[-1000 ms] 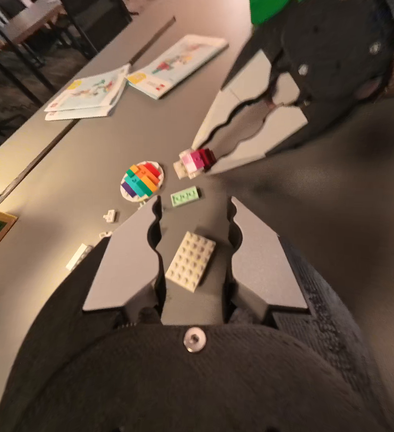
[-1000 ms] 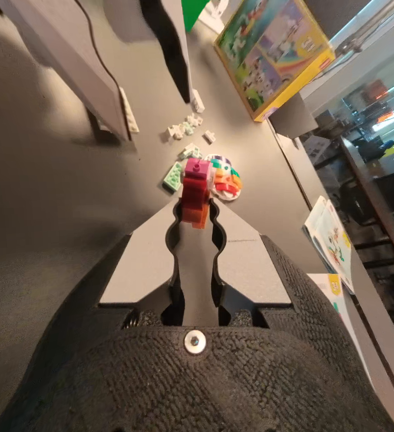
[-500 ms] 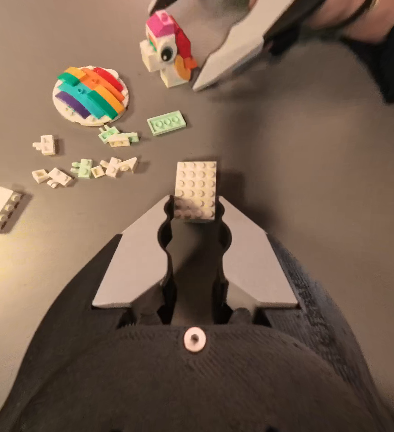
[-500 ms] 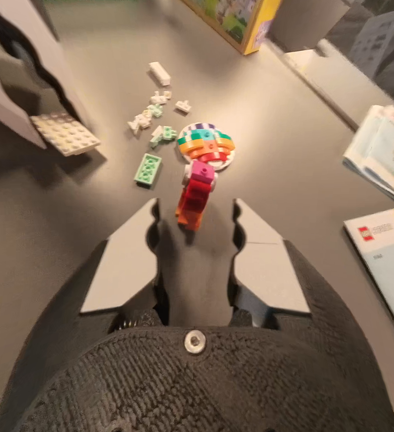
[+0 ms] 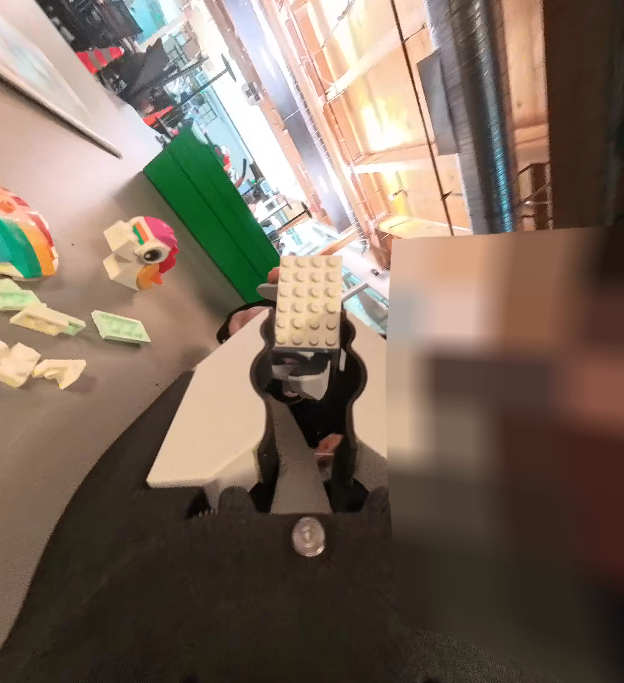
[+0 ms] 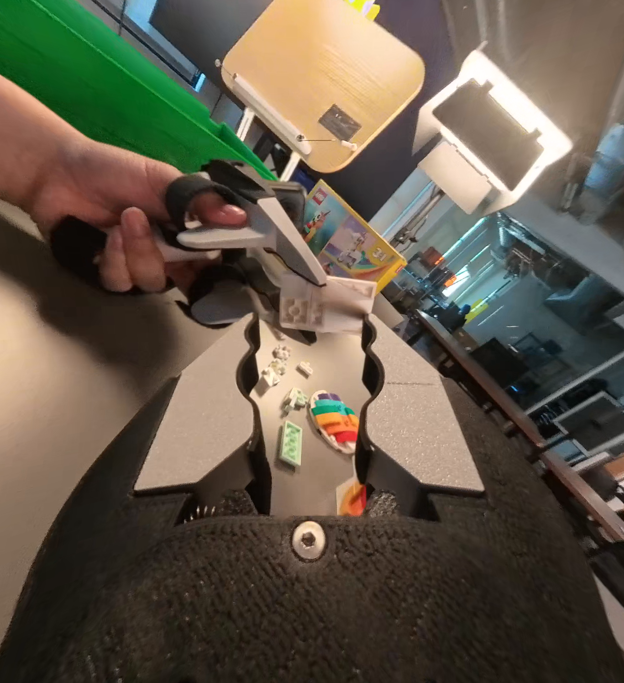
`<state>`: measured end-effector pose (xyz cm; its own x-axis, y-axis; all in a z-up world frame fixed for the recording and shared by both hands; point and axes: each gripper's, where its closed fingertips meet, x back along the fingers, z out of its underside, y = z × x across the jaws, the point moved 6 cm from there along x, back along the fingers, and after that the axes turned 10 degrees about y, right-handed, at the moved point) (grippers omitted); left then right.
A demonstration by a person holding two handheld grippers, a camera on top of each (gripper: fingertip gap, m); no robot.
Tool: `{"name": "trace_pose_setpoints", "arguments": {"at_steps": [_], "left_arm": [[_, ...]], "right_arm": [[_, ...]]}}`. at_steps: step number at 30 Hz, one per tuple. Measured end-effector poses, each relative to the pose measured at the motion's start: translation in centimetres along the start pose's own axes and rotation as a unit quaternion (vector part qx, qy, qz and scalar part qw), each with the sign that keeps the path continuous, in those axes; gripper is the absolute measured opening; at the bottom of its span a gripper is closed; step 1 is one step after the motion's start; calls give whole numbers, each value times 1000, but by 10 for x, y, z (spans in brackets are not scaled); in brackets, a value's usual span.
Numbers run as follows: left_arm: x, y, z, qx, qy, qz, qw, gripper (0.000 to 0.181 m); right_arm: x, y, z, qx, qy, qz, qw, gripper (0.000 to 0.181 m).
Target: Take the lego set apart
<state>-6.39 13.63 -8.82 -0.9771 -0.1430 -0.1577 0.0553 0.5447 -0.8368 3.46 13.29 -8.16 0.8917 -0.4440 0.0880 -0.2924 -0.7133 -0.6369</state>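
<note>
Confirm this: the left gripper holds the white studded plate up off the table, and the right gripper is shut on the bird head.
Not quite. The right gripper is open, and the bird head sits on the table, per both wrist views. The left gripper does hold the white studded plate aloft.

Grey counter (image 6: 62, 369) strewn with loose bricks.

Seen between the open fingers of the right tool (image 6: 308, 325): a mint green plate (image 6: 290, 441) flat on the surface, a round rainbow disc (image 6: 334, 419) just right of it, small white and mint pieces (image 6: 277, 366) scattered farther ahead. Partly hidden near the right finger's base: a white, pink and orange bird head (image 5: 140, 255). Far beyond the tips, at the counter's back edge: a yellow-edged set box (image 6: 351, 240).
</note>
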Motion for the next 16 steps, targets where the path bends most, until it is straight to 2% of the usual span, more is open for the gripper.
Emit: {"name": "trace_pose_setpoints", "arguments": {"at_steps": [1,6,10,16], "left_arm": [[1,1,-2,3,-4,-3,1000,34],[5,9,-5,37,-23,-12,999,33],[5,11,-4,52,-15,-5,998,33],[4,12,1,52,8,-26,998,33]], "right_arm": [[-3,-1,-1,0,-4,8,1000,55],[-14,-6,-4,-38,-25,4,999,55],[-23,-9,1,-42,-5,7,999,58],[-22,-8,5,-75,-1,-65,995,51]]}}
